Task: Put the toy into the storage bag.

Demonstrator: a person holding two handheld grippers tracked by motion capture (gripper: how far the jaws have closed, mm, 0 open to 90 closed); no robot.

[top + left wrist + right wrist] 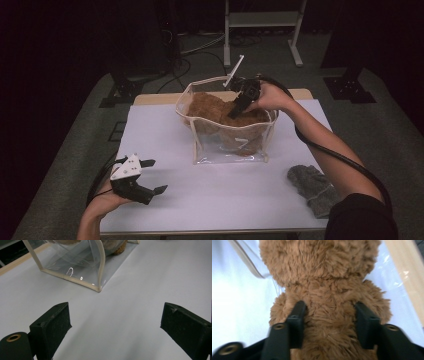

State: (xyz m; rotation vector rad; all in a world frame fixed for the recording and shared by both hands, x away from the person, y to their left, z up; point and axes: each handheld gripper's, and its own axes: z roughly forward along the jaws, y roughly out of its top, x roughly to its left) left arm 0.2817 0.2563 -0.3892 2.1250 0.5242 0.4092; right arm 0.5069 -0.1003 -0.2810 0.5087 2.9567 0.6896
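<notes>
The brown plush toy (220, 112) sits inside the clear plastic bag (227, 150), which stands open-topped on the far half of the desk (165, 195). Its fur bulges up to the cream-trimmed rim and presses against the see-through front wall. The right hand-held gripper (239, 109) reaches down into the bag's mouth from the far right side. In the right gripper view its two black jaws straddle the toy's narrow middle (329, 322), pads sunk into the fur on either side, so it is grasping the plush.

Whether the toy is going in or coming out cannot be told from this moment. Either way, the step probably goes best if the grip stays on that firm central part rather than on loose fur, and the hand moves straight along the bag's opening so the toy does not snag the rim or tip the light bag over. The bag's soft walls will likely drag along with the toy unless something steadies them.

The left hand-held gripper (150, 176) rests low on the near left of the desk, jaws spread wide with nothing between them, well apart from the bag. A grey knitted item (312, 187) lies on the desk's near right edge, outside the bag.
</notes>
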